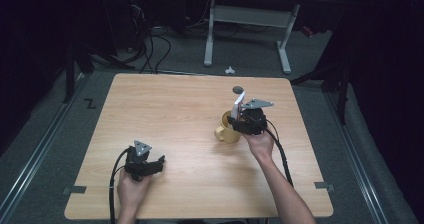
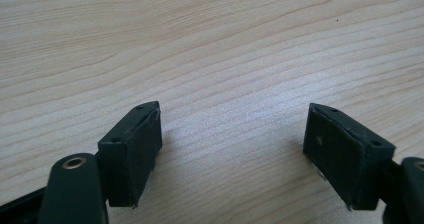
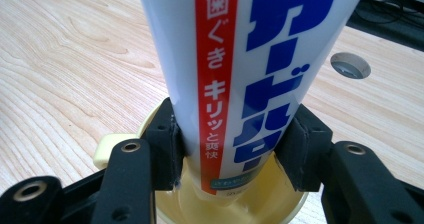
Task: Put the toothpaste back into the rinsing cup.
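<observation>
The table (image 1: 165,114) is the biggest thing here, bare wood over most of its top, with a round grey port (image 1: 238,89) near its far edge; the work sits right of centre, well in from every edge, so there is room to move on all sides. The yellow mug (image 1: 225,130) stands upright there, handle toward the left in the high view; the tube (image 3: 240,59), white with a red stripe and blue print, stands nearly upright with its lower end down inside the mug. The right gripper (image 3: 232,151) clamps the tube low on its body, pads pressed on both sides just above the mug's rim.

The step in hand looks like standing the tube in the mug; to do it well, I would lower until the tube's end rests on the bottom, let it lean on the rim, then part the jaws only a little and lift straight up, so the arms do not catch the rim and tip the mug.

The left gripper (image 2: 232,144) rests near the table's near left corner, jaws wide and empty over bare wood, well apart from the mug; it could steady the mug if needed.
</observation>
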Demonstrator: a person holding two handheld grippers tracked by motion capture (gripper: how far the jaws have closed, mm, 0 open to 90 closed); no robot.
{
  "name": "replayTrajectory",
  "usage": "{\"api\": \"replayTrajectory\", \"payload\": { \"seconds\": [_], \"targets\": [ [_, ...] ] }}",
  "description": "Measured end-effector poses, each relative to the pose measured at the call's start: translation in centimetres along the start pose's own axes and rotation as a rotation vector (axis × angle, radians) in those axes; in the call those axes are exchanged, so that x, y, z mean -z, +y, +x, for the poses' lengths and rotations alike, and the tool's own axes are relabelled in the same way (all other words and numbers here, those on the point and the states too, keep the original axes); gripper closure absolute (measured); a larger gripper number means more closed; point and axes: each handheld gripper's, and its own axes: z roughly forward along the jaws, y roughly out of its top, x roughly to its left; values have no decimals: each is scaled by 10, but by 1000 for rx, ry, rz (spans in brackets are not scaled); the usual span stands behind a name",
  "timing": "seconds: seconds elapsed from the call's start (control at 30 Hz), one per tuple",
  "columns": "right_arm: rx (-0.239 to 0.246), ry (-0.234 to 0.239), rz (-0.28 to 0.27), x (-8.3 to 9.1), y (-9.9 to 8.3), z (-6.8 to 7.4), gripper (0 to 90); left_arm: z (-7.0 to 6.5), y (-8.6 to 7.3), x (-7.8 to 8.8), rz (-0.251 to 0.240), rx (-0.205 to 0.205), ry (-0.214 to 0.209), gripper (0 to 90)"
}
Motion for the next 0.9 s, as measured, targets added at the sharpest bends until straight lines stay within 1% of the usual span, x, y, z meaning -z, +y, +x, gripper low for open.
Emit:
{"api": "replayTrajectory", "payload": {
  "seconds": [0.5, 0.73, 0.9],
  "targets": [
    [1, -2, 35, -8, -5, -1, 496, 0, 0, 0, 0, 0, 0, 239],
    [-8, -5, 60, -12, -7, -2, 494, 0, 0, 0, 0, 0, 0, 239],
    [-6, -2, 61, -14, -8, -3, 491, 0, 0, 0, 0, 0, 0, 239]
  ]
}}
